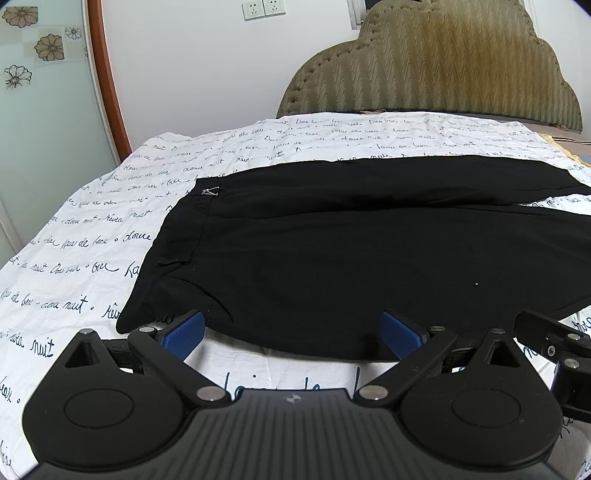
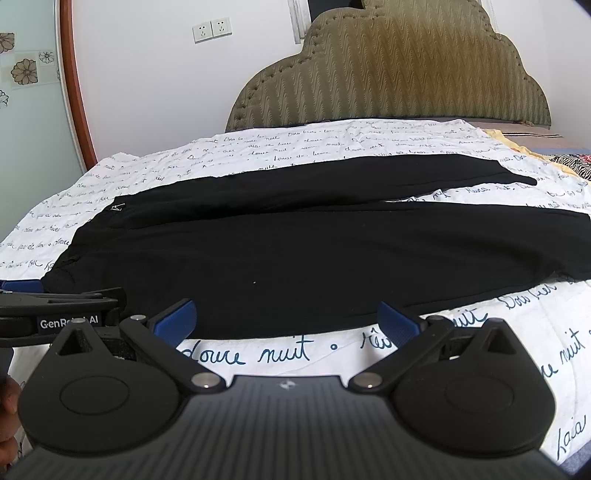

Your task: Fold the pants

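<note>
Black pants [image 1: 332, 251] lie flat on the bed, waistband to the left, both legs stretching right with a gap between them at the far right. They also show in the right wrist view [image 2: 314, 251]. My left gripper [image 1: 293, 334] is open, its blue pads at the near edge of the pants close to the waist end. My right gripper [image 2: 286, 321] is open at the near edge of the front leg, further right. The right gripper shows at the right edge of the left wrist view [image 1: 554, 343], and the left gripper at the left edge of the right wrist view [image 2: 55, 306].
The bed carries a white sheet [image 1: 92, 258] printed with dark script. A padded olive headboard [image 1: 443, 62] stands behind it. A wood-framed glass panel [image 1: 44, 110] with flower prints is at the left. Wall sockets [image 1: 264, 9] sit above. Patterned fabric [image 2: 576, 162] lies at far right.
</note>
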